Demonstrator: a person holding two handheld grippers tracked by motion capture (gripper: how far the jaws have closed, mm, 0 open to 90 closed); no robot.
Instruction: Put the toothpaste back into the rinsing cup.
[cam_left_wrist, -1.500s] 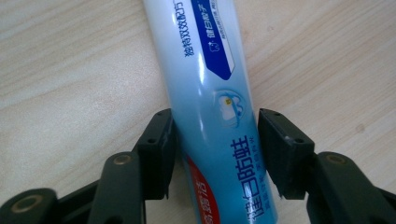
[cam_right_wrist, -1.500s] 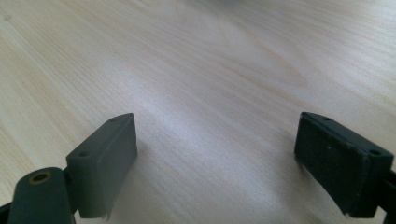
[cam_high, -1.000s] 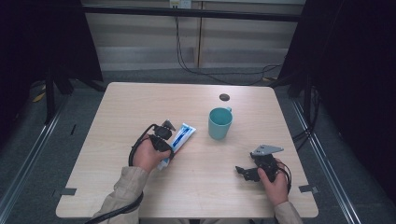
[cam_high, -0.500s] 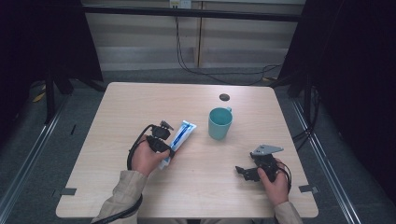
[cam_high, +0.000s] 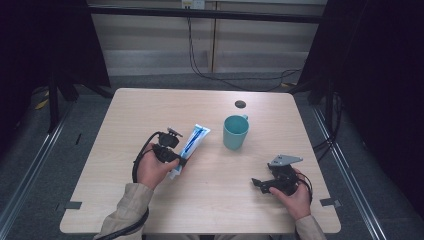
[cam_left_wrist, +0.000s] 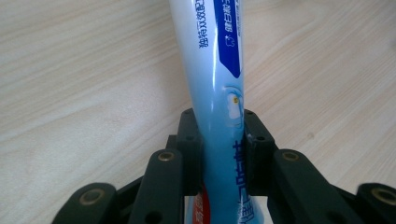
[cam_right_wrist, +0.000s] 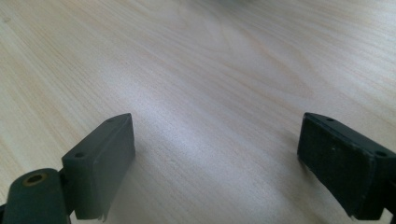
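A white and blue toothpaste tube (cam_high: 190, 143) lies left of the table's middle, pointing up and to the right. My left gripper (cam_high: 176, 159) is shut on its lower part; in the left gripper view the tube (cam_left_wrist: 219, 93) is pinched between the two black jaws of that gripper (cam_left_wrist: 218, 154). A teal mug (cam_high: 235, 132) stands upright right of the tube, apart from it. My right gripper (cam_high: 259, 183) rests low at the front right, open, and the right gripper view (cam_right_wrist: 215, 163) shows bare wood between its jaws.
A small dark round hole or disc (cam_high: 240, 104) sits behind the mug near the far edge. The wooden table (cam_high: 125, 110) has a dark floor and black frame posts around it. Cables hang at the back wall.
The left gripper and the tube have shifted slightly; the tube stays gripped. The right gripper has not moved.
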